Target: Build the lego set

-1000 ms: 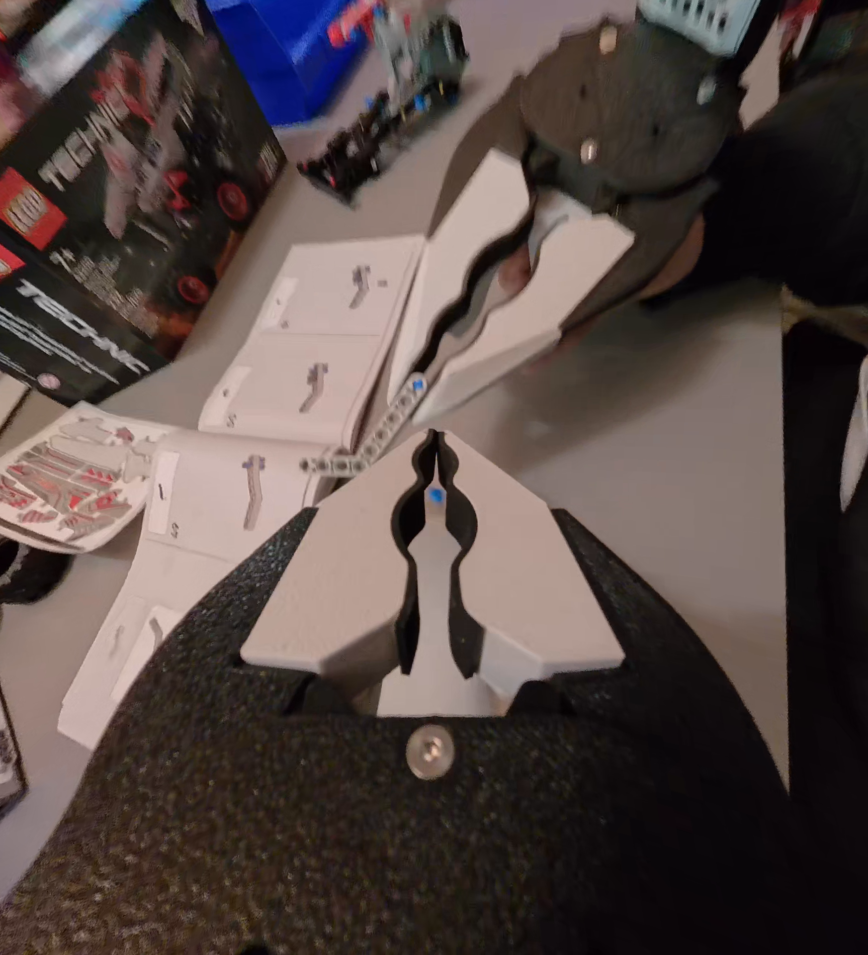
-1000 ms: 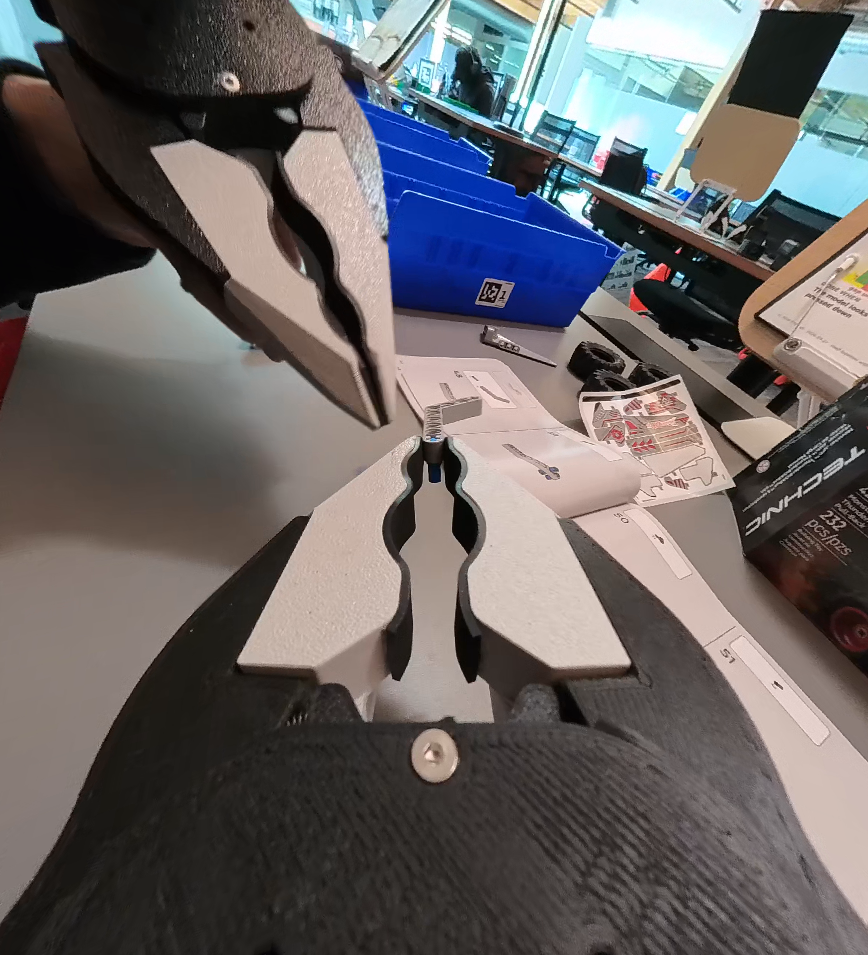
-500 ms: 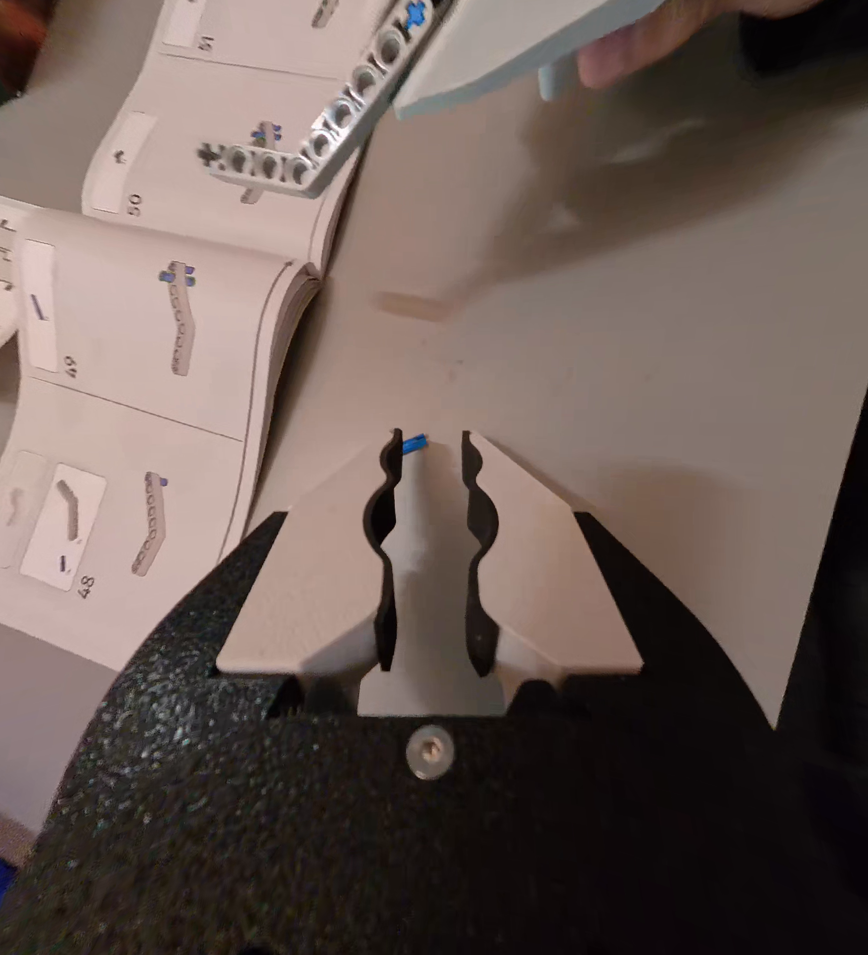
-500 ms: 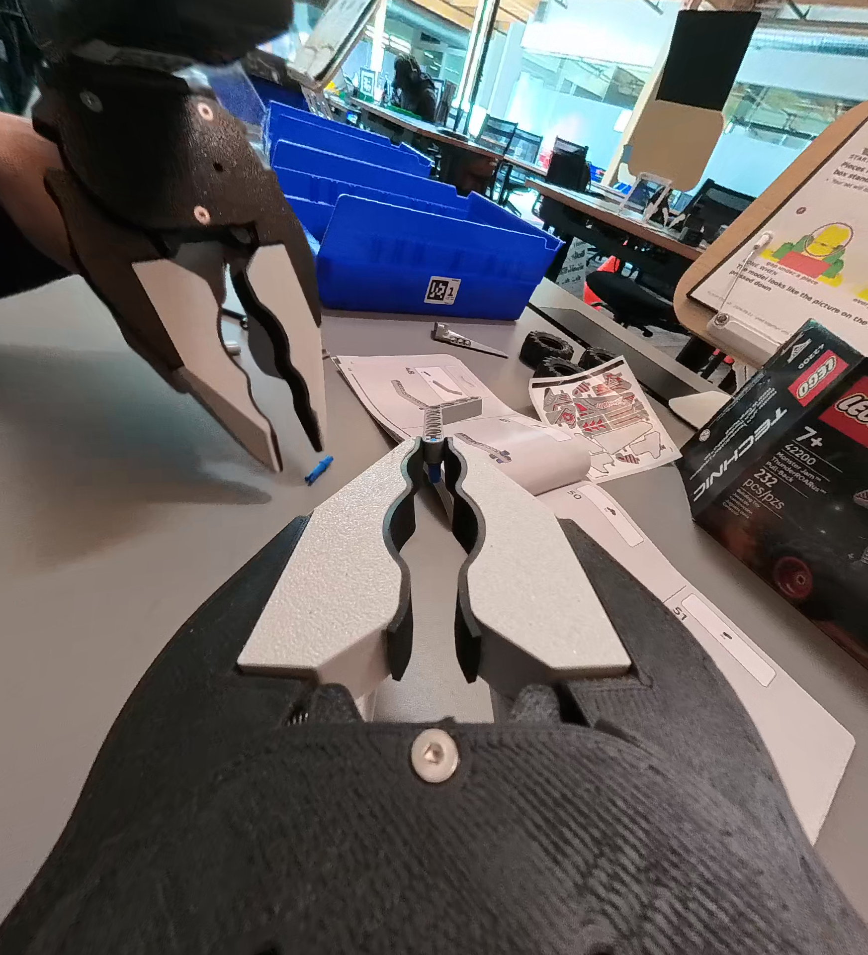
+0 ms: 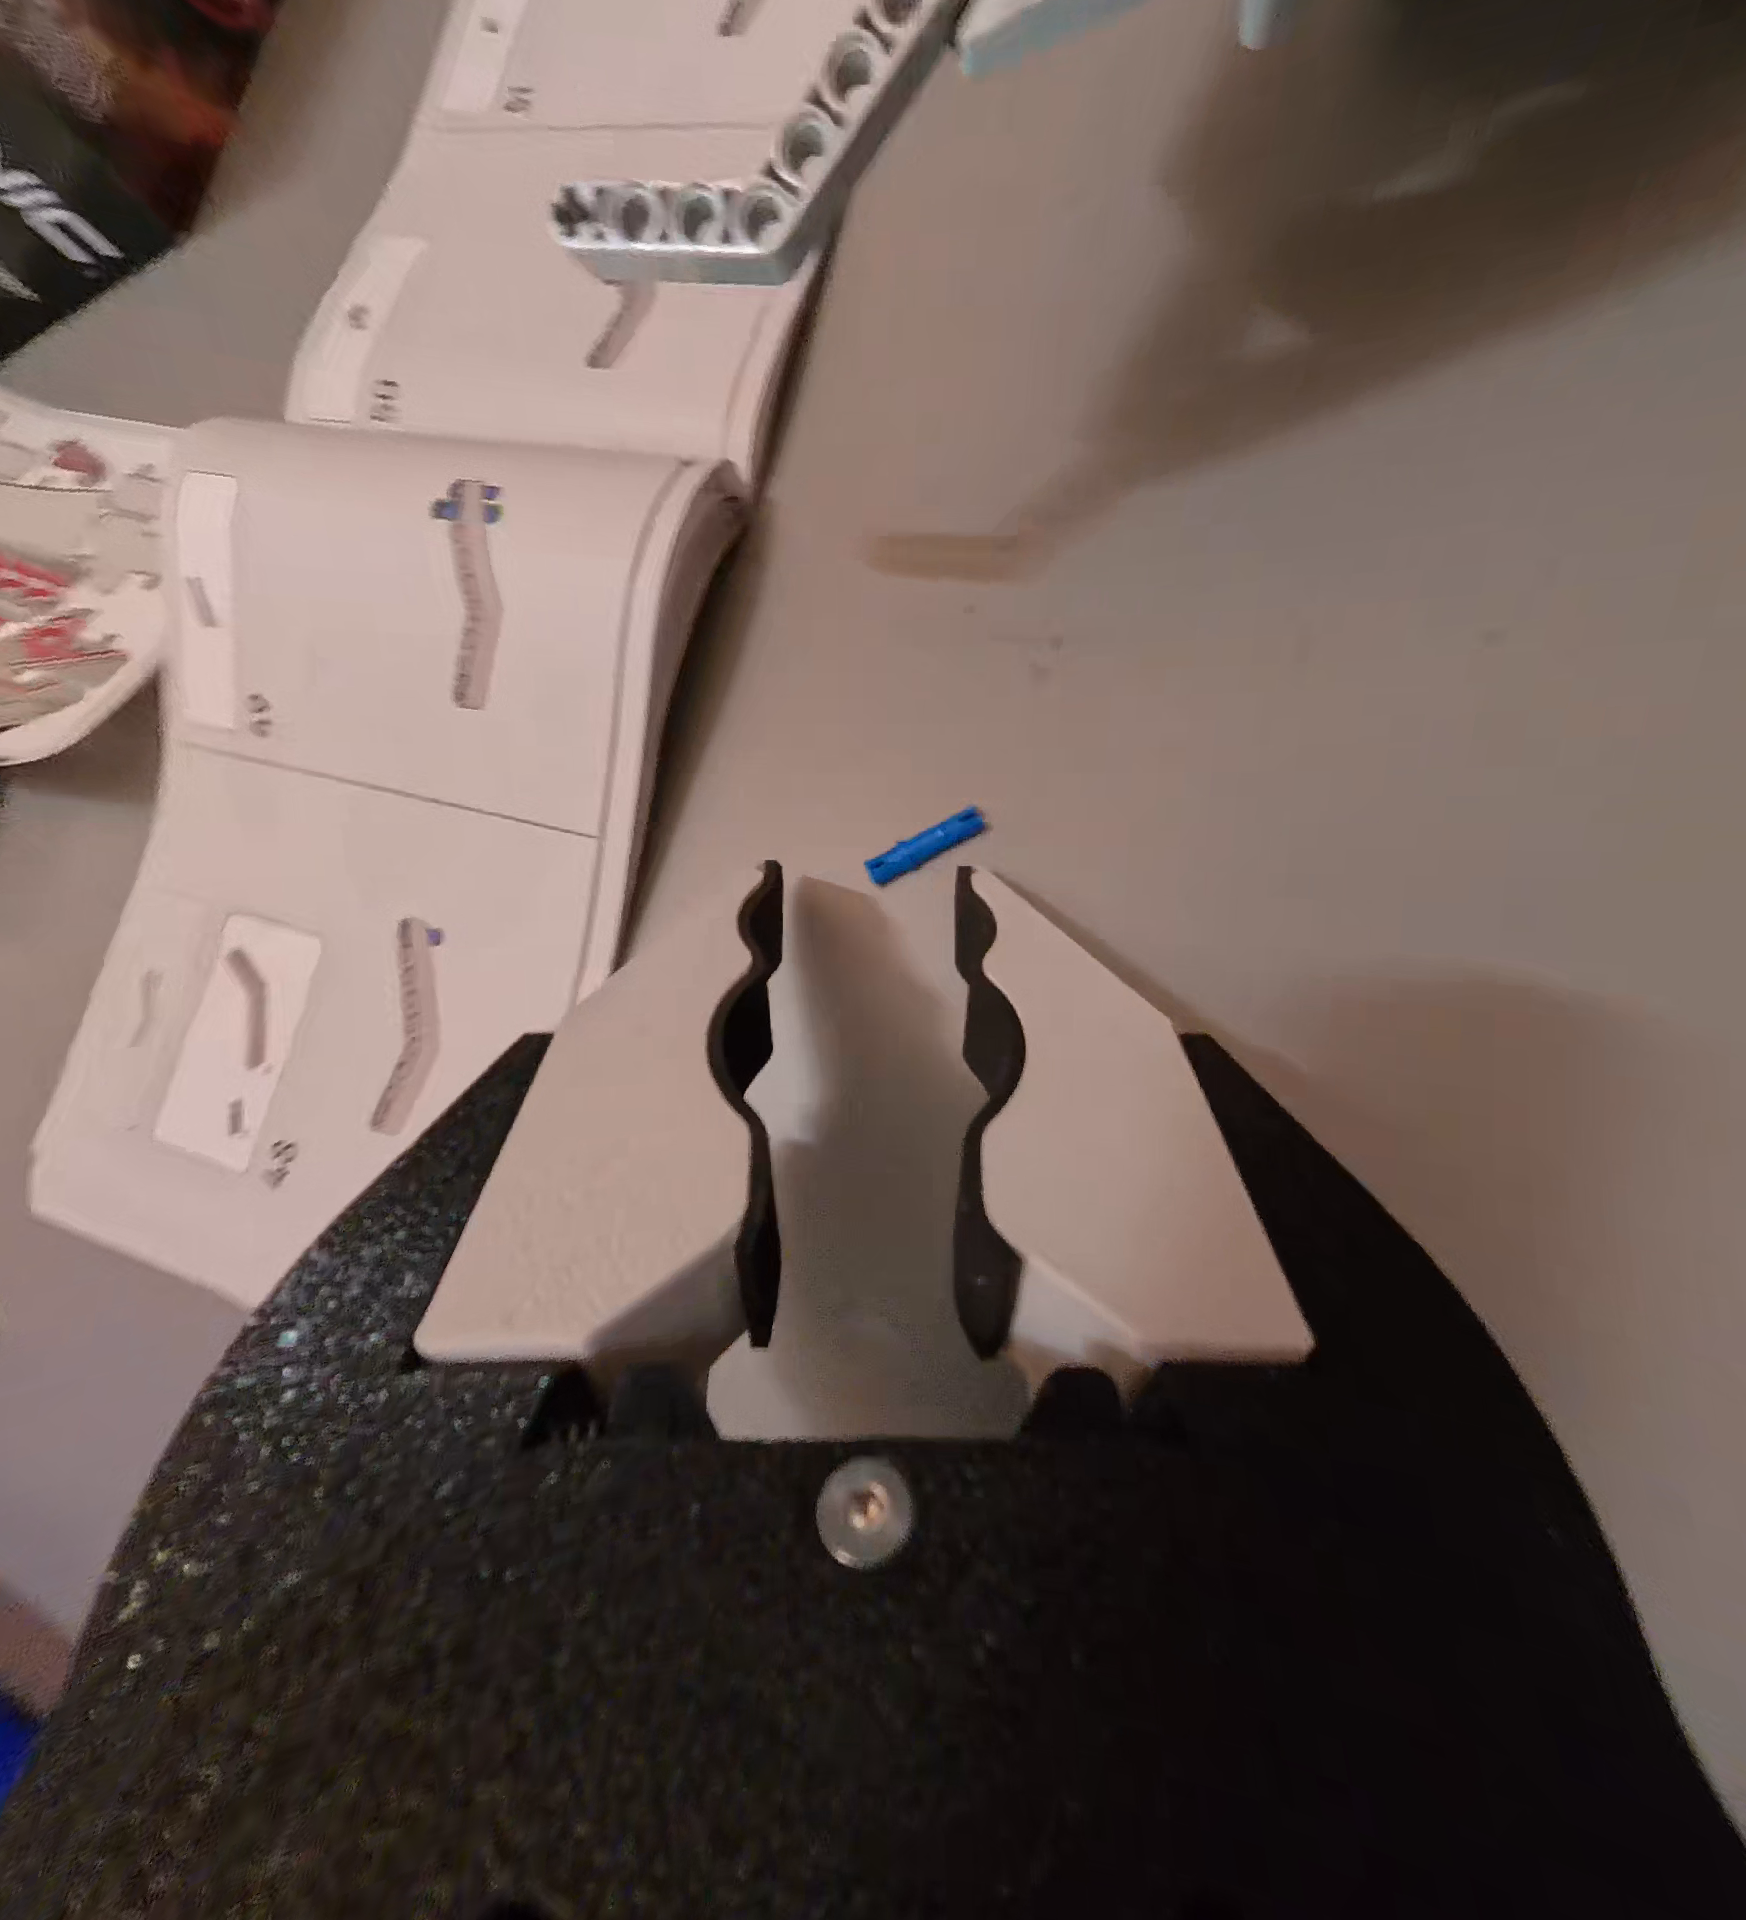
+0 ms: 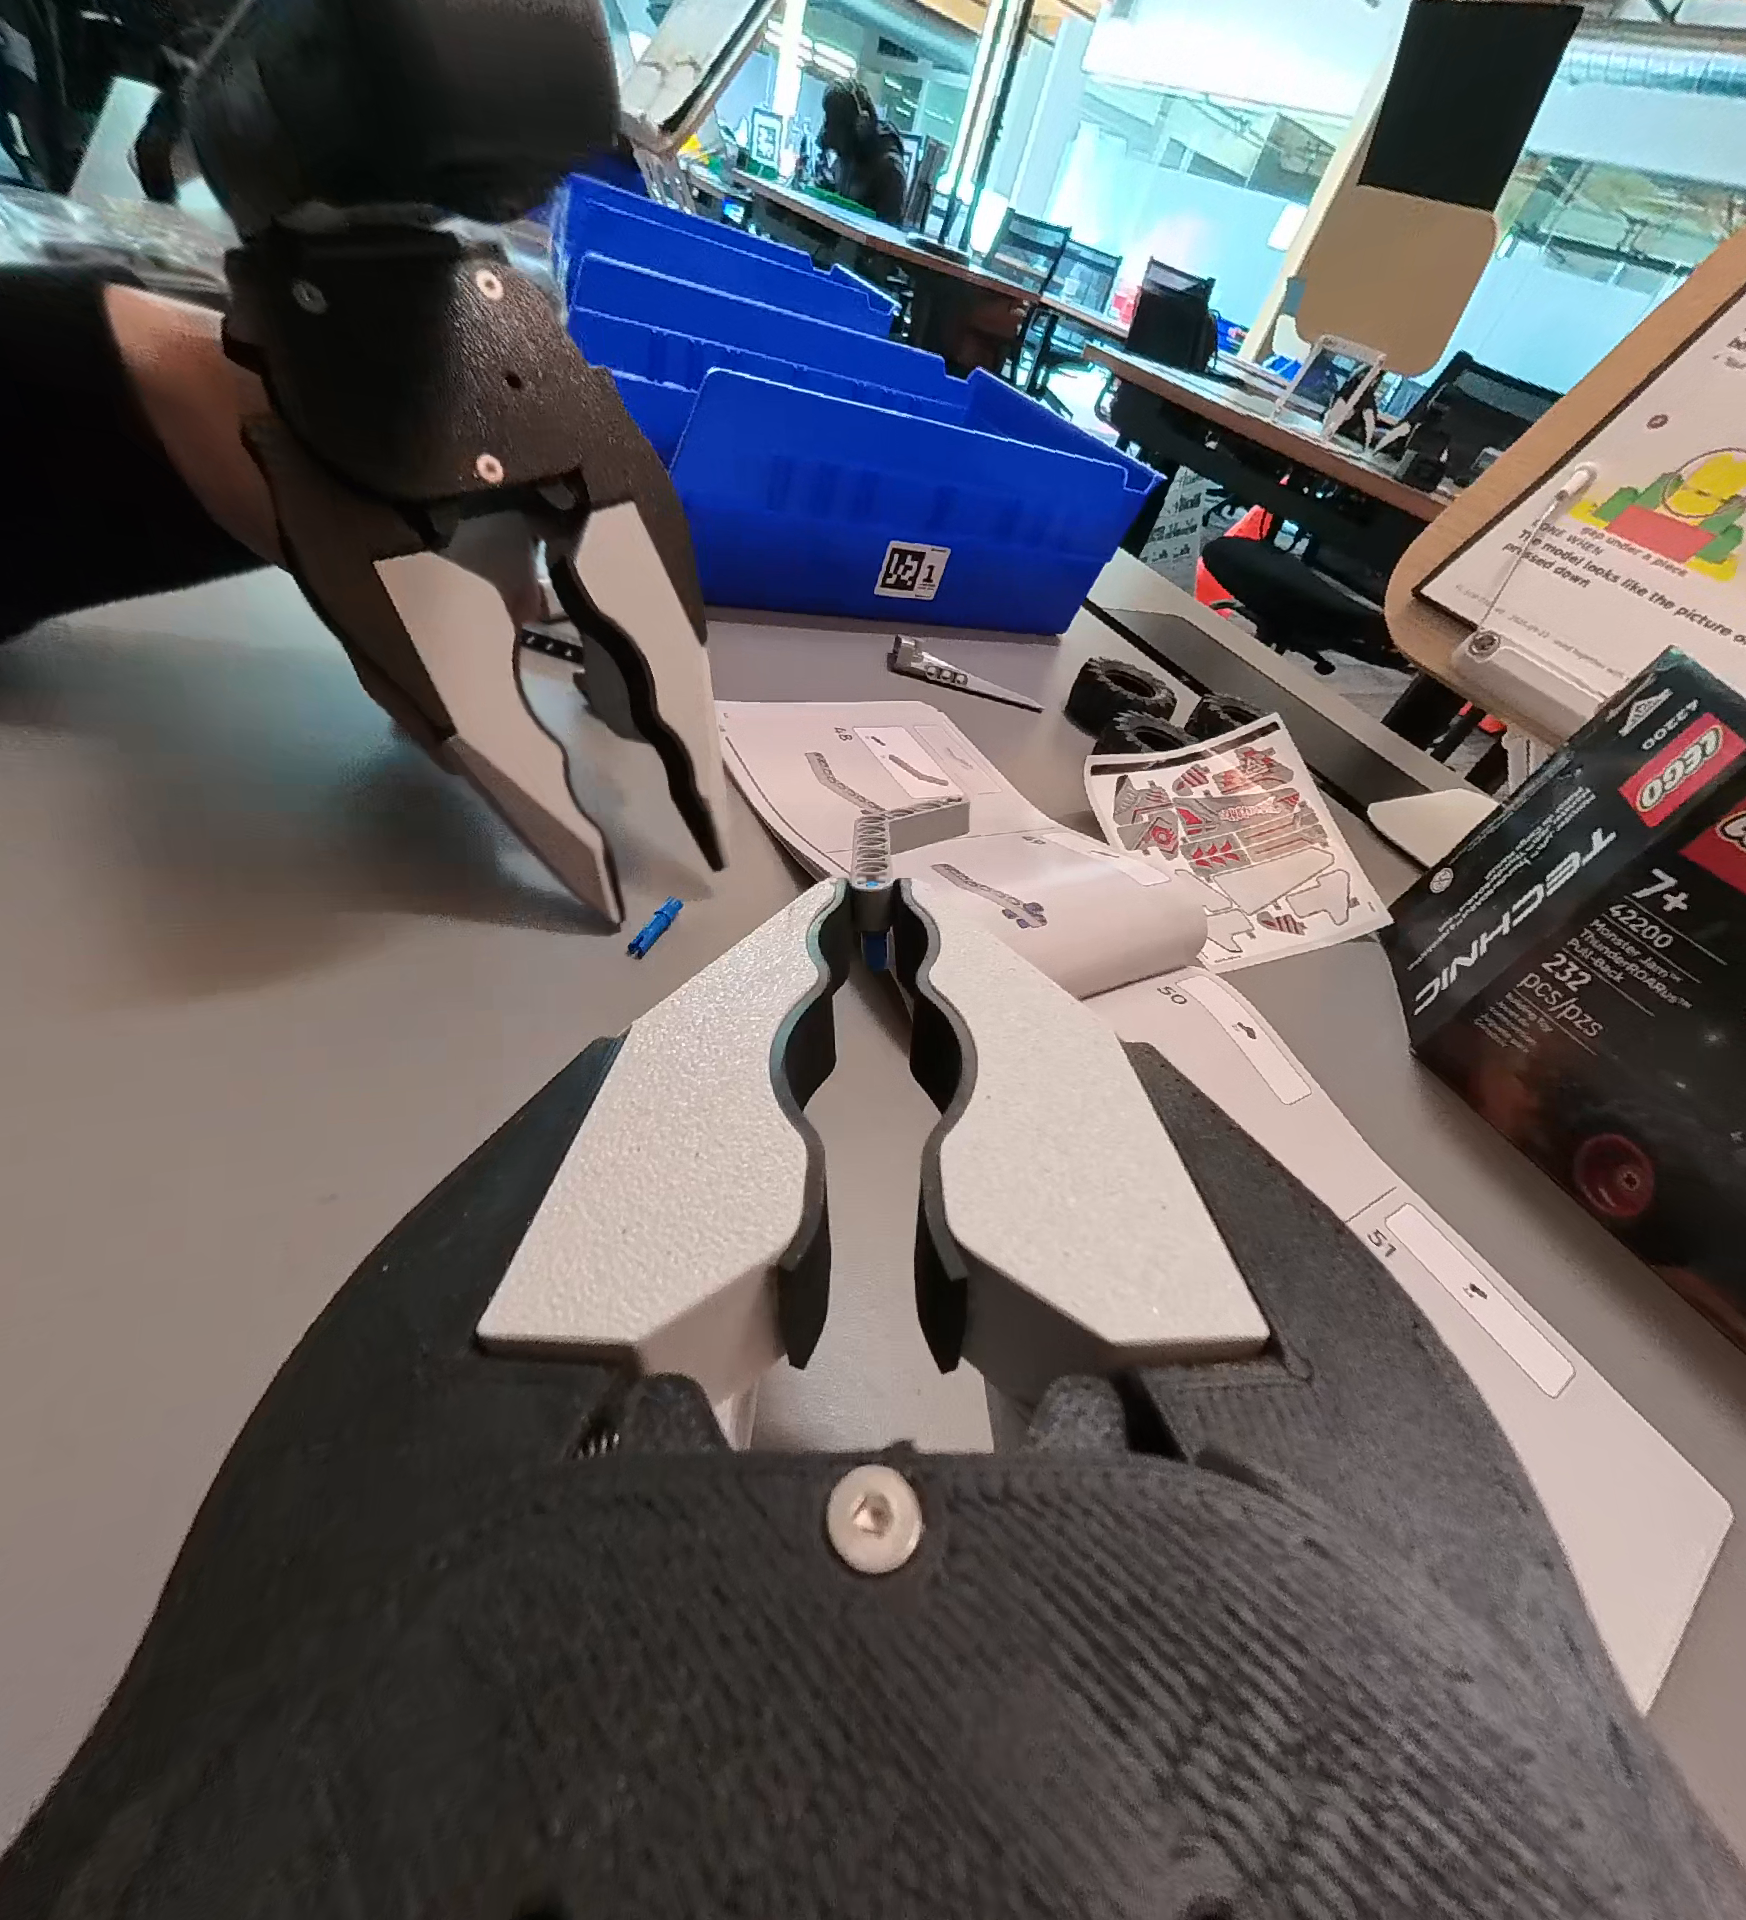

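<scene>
On a wide grey tabletop (image 6: 173, 1091), I work a brick set from its open white instruction booklet (image 5: 349, 644). Blue plastic parts bins (image 6: 879, 499) line the far edge. At my right stands the black printed cardboard set box (image 6: 1627, 966), which carries a brand logo, a product-line name, an age mark and a piece count. The booklet pages bear step numbers, a card (image 6: 1658, 520) propped behind the box has printed guidance, and the nearest bin wears a small square code tag. I leave all of that wording unquoted.

A curled sticker sheet with red and grey shapes (image 6: 1233, 821) lies beside the booklet, with small black rubber tyres (image 6: 1123, 691) behind it.

My right gripper (image 6: 871, 904) is pressed tight on one end of a bent light-grey beam with a row of round holes (image 5: 713, 213), held above the booklet. A blue pin seems already seated at the clamped end.

My left gripper (image 5: 864, 883) is spread and holds nothing, its tips low over the table. The tiny blue plastic connector pin (image 5: 926, 844) lies loose just beyond them.

The step in hand looks like pinning the beam. Next, I judge, the spread fingers must straddle the pin, pinch it, then carry it to a hole.
</scene>
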`<state>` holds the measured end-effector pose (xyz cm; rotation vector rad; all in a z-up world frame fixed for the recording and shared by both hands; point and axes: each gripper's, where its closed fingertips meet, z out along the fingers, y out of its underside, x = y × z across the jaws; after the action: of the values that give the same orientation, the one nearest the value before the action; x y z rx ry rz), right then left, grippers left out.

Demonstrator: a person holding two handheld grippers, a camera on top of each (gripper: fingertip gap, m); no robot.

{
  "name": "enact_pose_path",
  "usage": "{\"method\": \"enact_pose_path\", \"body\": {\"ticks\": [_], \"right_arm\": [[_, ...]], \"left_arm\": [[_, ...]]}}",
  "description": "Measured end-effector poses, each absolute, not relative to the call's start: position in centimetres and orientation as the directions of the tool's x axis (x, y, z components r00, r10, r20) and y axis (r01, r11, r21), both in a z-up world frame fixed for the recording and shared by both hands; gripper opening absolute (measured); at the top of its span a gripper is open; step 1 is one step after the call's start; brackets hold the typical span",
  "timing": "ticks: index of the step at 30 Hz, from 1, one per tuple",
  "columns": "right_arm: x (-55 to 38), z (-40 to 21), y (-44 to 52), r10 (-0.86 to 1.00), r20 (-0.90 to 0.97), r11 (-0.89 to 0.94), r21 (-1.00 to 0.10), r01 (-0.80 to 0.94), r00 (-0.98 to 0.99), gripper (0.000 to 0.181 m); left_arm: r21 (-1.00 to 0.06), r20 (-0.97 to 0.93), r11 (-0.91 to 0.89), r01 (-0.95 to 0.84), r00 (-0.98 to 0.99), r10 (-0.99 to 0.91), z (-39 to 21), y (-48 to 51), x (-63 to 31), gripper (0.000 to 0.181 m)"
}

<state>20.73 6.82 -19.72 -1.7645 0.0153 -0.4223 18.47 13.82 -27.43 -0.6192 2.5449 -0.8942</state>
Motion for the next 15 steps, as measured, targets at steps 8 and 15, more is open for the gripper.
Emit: {"method": "enact_pose_path", "body": {"ticks": [8,15], "right_arm": [[20.6,-19.8,6.9,-0.225,0.272,-0.245,-0.945,0.215,0.936,0.005],[20.5,-19.9,6.9,-0.218,0.273,-0.249,-0.944,0.217,0.937,0.005]], "left_arm": [[-0.668,-0.073,0.673,-0.318,-0.872,-0.484,-27.9,12.4,17.0,0.01],[-0.671,-0.083,0.684,-0.286,-0.888,-0.452,-27.8,12.5,16.5,0.019]]}}
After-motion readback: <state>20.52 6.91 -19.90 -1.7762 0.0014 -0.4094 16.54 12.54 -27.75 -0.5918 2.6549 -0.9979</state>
